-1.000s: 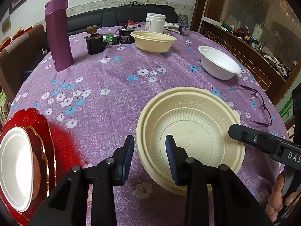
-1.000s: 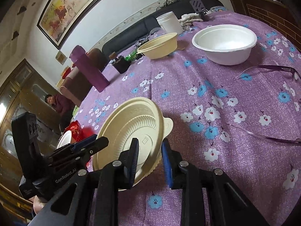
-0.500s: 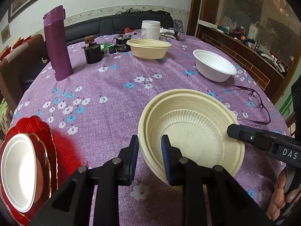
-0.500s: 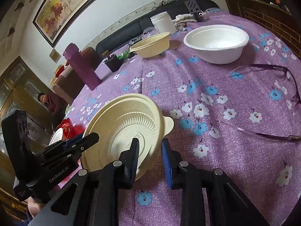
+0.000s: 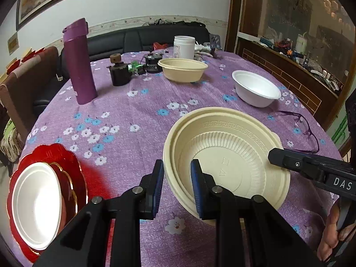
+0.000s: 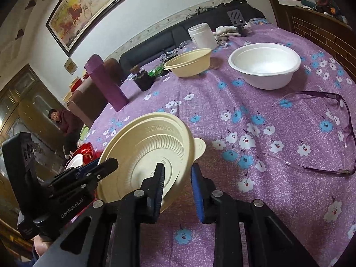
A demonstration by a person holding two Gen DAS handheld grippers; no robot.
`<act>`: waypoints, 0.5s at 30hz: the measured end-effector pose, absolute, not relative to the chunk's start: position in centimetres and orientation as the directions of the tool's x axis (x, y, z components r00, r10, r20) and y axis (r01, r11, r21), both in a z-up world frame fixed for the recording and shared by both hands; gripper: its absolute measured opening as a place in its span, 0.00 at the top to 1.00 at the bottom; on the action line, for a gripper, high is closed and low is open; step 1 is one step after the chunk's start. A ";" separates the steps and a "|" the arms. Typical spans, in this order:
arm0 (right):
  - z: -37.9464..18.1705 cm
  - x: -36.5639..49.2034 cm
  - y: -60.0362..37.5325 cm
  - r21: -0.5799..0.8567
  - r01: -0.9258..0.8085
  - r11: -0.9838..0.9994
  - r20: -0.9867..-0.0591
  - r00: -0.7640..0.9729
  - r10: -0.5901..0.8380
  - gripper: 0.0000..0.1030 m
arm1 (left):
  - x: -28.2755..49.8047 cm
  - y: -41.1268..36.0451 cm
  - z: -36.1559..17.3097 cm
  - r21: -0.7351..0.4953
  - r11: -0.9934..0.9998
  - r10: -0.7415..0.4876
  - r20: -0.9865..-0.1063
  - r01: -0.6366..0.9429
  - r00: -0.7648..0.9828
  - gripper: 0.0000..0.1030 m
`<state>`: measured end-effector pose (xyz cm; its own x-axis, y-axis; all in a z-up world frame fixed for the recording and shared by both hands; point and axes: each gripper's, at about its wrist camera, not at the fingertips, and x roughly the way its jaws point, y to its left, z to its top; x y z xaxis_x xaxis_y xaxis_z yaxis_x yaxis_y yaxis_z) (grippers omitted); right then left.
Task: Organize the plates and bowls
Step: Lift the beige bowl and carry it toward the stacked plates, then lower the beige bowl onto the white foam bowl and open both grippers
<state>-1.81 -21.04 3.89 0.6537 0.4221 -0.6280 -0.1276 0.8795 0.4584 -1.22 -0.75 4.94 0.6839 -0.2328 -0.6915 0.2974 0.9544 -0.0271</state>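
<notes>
The cream bowl point(image 5: 227, 155) is held tilted above the desk point(image 5: 124, 111), clamped at opposite rims. The left tongs point(image 5: 176, 184) are closed on its near rim, and the right tongs point(image 6: 176, 185) are closed on its other edge. Beyond the cream bowl a white bowl point(image 5: 255, 89) and a second cream bowl point(image 5: 182, 69) are seen, well apart. Left of it, a red plate point(image 5: 66, 169) carries a white dish point(image 5: 35, 202).

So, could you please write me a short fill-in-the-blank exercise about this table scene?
The rim of the large cream bowl is clamped by ___ grippers, the left gripper and the right gripper.
The white dish sits on a plate coloured ___.
The eyeglasses on the tablecloth have ___ frames.
Missing words: two; red; purple.
</notes>
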 end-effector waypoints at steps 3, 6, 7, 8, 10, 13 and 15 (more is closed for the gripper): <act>4.2 -1.7 -20.7 0.455 -0.137 0.880 -0.626 0.653 0.426 0.75 | -1.3 -0.3 5.4 -0.024 0.957 -0.227 -0.682 0.289 0.695 0.77; 4.7 -1.5 -20.2 0.446 -0.148 0.883 -0.624 0.656 0.425 0.74 | -1.3 0.3 5.7 -0.031 0.959 -0.226 -0.678 0.280 0.700 0.77; 4.9 -1.4 -19.9 0.445 -0.154 0.882 -0.621 0.657 0.427 0.74 | -1.3 0.6 5.8 -0.035 0.961 -0.225 -0.675 0.274 0.702 0.77; 5.1 -1.4 -19.8 0.444 -0.158 0.882 -0.619 0.657 0.430 0.74 | -1.3 0.9 5.9 -0.039 0.962 -0.225 -0.673 0.270 0.704 0.77; 5.6 -1.3 -19.3 0.435 -0.171 0.884 -0.616 0.660 0.430 0.74 | -1.5 1.5 6.2 -0.046 0.964 -0.225 -0.668 0.262 0.710 0.77; 6.4 -1.1 -18.2 0.421 -0.195 0.886 -0.611 0.660 0.436 0.74 | -1.8 2.7 6.9 -0.048 0.970 -0.212 -0.650 0.240 0.729 0.76; 6.7 -0.9 -17.4 0.415 -0.211 0.885 -0.610 0.657 0.443 0.74 | -2.0 3.6 7.3 -0.056 0.973 -0.207 -0.643 0.224 0.738 0.75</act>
<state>-0.90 -17.44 6.73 0.6568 0.4431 -0.6101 -0.2114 0.8849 0.4151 -2.04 3.59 7.27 0.7378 -0.2069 -0.6426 0.2241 0.9730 -0.0559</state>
